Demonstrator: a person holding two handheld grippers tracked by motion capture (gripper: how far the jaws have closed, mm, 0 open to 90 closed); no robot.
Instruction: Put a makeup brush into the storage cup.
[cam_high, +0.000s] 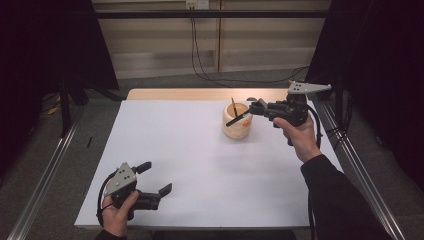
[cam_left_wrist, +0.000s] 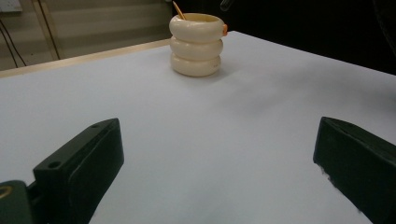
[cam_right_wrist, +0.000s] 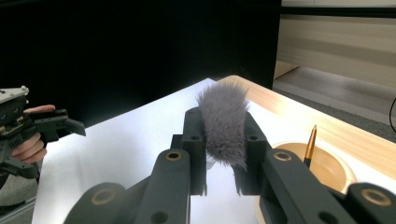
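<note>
A cream ribbed cup (cam_high: 236, 127) (cam_left_wrist: 196, 44) (cam_right_wrist: 327, 164) stands at the table's back right. A thin gold-tipped brush handle (cam_high: 233, 105) (cam_right_wrist: 310, 143) stands upright in it. My right gripper (cam_high: 256, 108) (cam_right_wrist: 222, 120) hovers just right of the cup, shut on a make-up brush. Its grey bristles (cam_right_wrist: 223, 116) stick up between the jaws, and its black handle (cam_high: 236, 120) slants down over the cup's rim. My left gripper (cam_high: 155, 178) (cam_left_wrist: 217, 140) rests open at the front left, nothing between its fingers.
A white sheet (cam_high: 200, 170) covers the wooden table (cam_high: 200, 94), whose bare strip shows at the back. Metal frame rails (cam_high: 45, 175) run along both sides, and cables (cam_high: 200, 60) hang down the back wall. A person's left hand (cam_right_wrist: 32, 144) holds the far gripper.
</note>
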